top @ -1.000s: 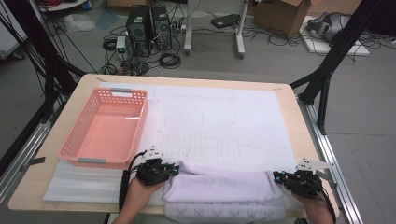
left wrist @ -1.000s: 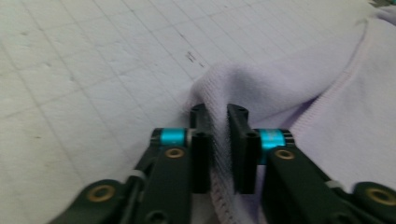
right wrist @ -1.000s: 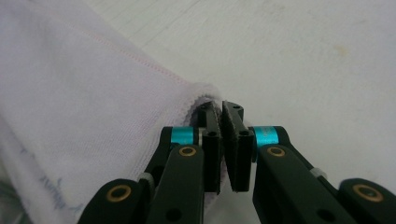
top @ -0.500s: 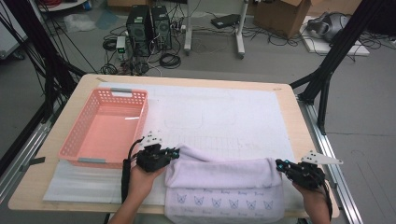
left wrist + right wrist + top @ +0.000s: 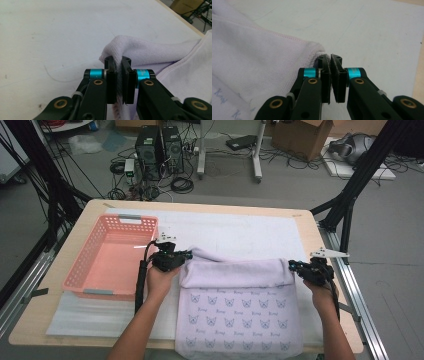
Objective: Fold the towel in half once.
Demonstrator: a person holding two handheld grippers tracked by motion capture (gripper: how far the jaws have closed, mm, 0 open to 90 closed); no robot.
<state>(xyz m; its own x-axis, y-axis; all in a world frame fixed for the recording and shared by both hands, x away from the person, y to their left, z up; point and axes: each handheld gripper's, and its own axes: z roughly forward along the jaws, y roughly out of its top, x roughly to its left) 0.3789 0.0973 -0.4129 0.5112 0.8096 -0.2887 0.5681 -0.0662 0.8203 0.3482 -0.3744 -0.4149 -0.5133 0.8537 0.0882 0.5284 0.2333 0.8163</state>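
Counter's near edge: towel (image 5: 240, 315) folded over; left gripper (image 5: 172, 258) and right gripper (image 5: 306, 269), jaws clamped on its corners.

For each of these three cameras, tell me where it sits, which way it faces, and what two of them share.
High view: above the person's side, looking forward and down on the table; both forearms show.
Left gripper view: rides the left hand-held gripper, looking along its jaws, shut on the lilac towel.
Right gripper view: rides the right hand-held gripper, looking along its jaws, shut on the towel's other corner.
Shared: every view shows the towel on the white mat.
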